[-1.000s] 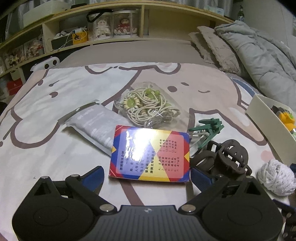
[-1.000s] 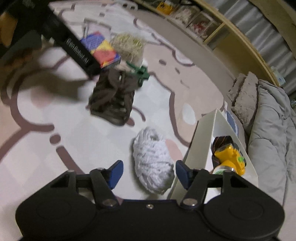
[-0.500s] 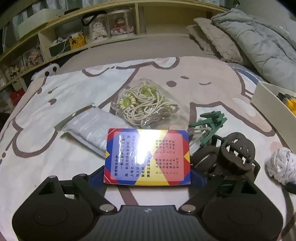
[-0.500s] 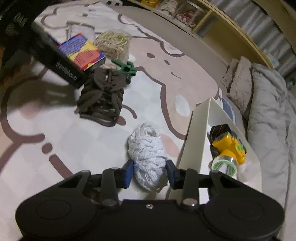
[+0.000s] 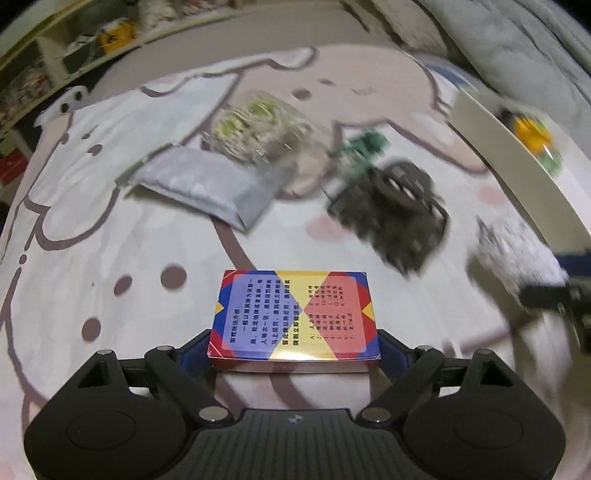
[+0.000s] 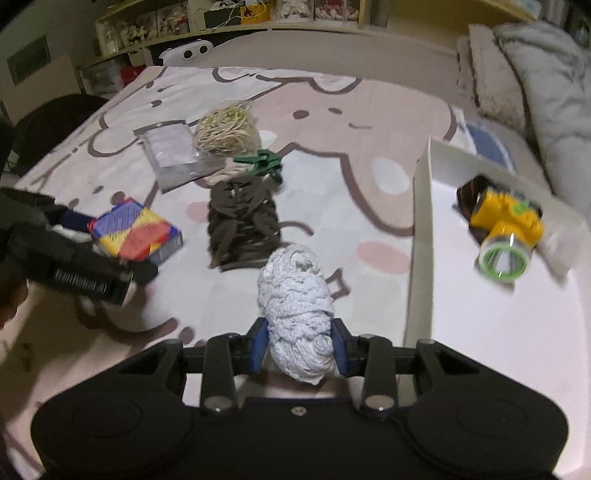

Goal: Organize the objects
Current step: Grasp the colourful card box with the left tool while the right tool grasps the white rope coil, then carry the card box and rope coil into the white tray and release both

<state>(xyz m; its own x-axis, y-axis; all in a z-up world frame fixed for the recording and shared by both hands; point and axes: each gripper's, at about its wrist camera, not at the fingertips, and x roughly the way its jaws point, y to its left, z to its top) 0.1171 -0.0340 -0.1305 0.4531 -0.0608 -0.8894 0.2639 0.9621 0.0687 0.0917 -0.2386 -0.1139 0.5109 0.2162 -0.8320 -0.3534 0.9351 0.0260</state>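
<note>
A colourful card box [image 5: 293, 317] sits between the blue pads of my left gripper [image 5: 293, 350], which is shut on its two short sides and holds it off the bedspread. The right wrist view shows the same box [image 6: 135, 236] in the air at the left. My right gripper [image 6: 297, 347] is shut on a white yarn ball [image 6: 295, 295], raised just left of the white box [image 6: 421, 221]. Inside that box lie a yellow toy [image 6: 509, 218] and a green-rimmed tape roll [image 6: 502, 258].
On the bedspread lie a brown mesh bundle [image 6: 242, 221], a green clip [image 6: 262, 162], a clear bag of beige cords [image 6: 225, 129] and a grey pouch [image 6: 170, 151]. Pillows and a grey duvet [image 6: 546, 92] are at the right, shelves [image 6: 258, 18] behind.
The left gripper closed on the card box and lifted it away from the other items. The right gripper closed on the white yarn ball, raised it and rolled level beside the white box.
</note>
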